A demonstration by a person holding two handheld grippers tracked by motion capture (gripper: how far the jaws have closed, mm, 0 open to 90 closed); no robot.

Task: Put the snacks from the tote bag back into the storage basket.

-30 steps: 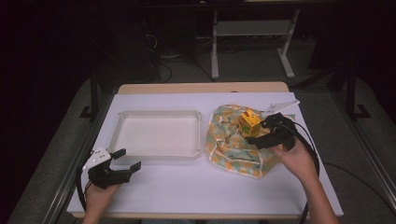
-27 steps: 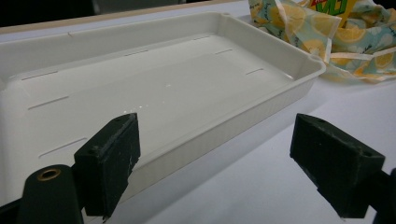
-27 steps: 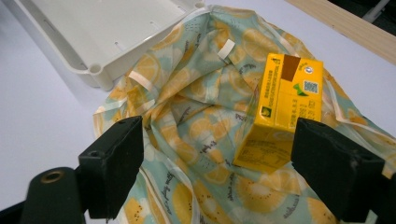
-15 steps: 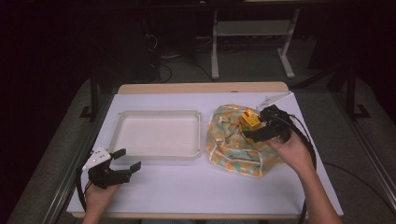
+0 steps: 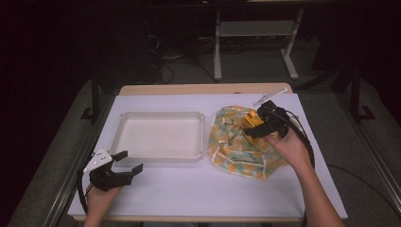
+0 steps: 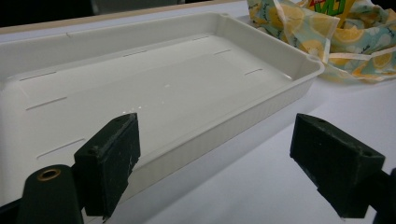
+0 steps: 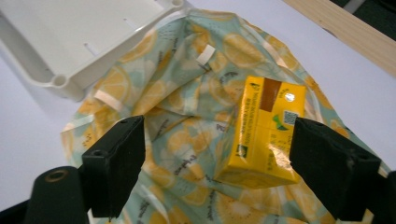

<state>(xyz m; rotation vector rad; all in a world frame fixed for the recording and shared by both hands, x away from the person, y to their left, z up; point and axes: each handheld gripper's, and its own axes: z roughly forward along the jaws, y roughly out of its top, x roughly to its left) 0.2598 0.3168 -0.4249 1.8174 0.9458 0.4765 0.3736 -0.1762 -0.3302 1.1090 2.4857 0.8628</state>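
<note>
A yellow drink carton lies on top of a crumpled lemon-print cloth bag at the right of the table. My right gripper hovers open over the bag, and the carton sits between its jaws, close to the right one. From above, the right gripper is at the carton on the bag. The left gripper rests open near the front left, just before the empty white tray. In its own view the left gripper faces the tray, nothing between its jaws.
The tray's right rim almost touches the bag. A thin white strip lies at the far right corner, by the wooden table edge. The right gripper's cable loops around the hand. Bare white cover spans the front of the table.
The right gripper has crept a little to the left, closer over the carton. The left gripper and the tray have stayed where they were.
</note>
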